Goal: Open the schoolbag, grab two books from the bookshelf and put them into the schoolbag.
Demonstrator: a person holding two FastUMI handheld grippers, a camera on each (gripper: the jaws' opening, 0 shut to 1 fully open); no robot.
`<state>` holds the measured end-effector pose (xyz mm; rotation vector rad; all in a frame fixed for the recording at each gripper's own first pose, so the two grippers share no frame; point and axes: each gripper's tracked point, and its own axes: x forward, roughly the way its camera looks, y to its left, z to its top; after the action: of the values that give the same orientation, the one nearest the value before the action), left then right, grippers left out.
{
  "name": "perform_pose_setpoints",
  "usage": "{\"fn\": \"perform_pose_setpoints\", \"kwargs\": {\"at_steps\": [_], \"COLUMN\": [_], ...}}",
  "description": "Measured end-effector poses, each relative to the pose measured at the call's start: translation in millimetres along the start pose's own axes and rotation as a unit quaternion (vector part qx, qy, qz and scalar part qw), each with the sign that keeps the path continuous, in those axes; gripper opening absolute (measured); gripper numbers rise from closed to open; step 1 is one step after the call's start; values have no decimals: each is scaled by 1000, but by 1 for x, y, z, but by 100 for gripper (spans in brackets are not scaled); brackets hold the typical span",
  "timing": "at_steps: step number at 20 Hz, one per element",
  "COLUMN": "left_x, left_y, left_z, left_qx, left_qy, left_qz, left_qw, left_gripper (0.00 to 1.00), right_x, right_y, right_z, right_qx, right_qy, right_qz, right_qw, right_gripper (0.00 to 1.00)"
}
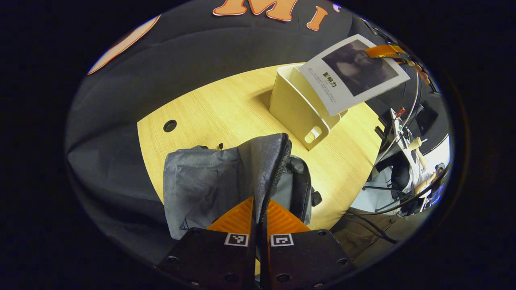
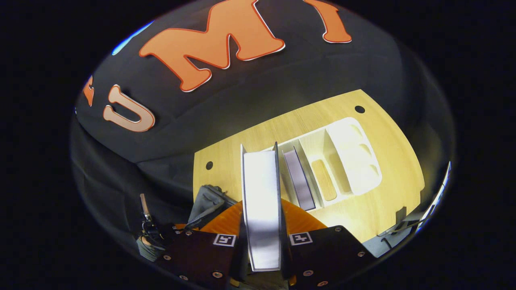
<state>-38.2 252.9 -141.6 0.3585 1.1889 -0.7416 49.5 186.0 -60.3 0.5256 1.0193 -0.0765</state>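
Clearly the first book (image 2: pixel 262 209) is on its way from shelf to bag. The right gripper (image 2: pixel 262 241) has its two orange fingers clamped on that book, one on each cover, with the white page edge facing the camera; in the left gripper view the same book (image 1: pixel 354 72) hangs in the air above the white bookshelf (image 1: pixel 298 106), held at its far corner by an orange finger. A second book (image 2: pixel 299 181) stands in a slot of the bookshelf (image 2: pixel 354 153), which sits on the wooden table (image 1: pixel 225 104). The left gripper (image 1: pixel 260 217) has its fingers drawn together on the zipped edge of the grey schoolbag (image 1: pixel 205 181), pinching the fabric and holding that flap up; the bag stands on the near part of the table, just in front of the shelf, with a dark opening visible beside the raised flap. Judging by this, the next move calls for carrying the book across and lowering it, narrow edge first, into that opening while the left gripper holds the mouth wide. The opening looks narrow, so the book could catch on the zipper.
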Motion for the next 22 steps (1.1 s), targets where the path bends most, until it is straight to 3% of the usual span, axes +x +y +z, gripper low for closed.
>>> {"fn": "perform_pose_setpoints", "kwargs": {"at_steps": [8,17,22], "left_x": [-1,-10,-14], "left_y": [3,4,-1], "left_z": [3,7,9], "left_qx": [7,-16,-31], "left_qy": [-14,-39,-57], "left_qz": [1,8,4], "left_qw": [1000,999,998], "left_gripper": [6,6,6], "right_x": [-4,70,114], "right_y": [20,42,70], "right_z": [-73,-162,-194], "right_qx": [46,128,166], "right_qy": [-9,26,33], "right_qz": [74,131,180], "right_qw": [996,983,969], "right_gripper": [32,32,31]}}
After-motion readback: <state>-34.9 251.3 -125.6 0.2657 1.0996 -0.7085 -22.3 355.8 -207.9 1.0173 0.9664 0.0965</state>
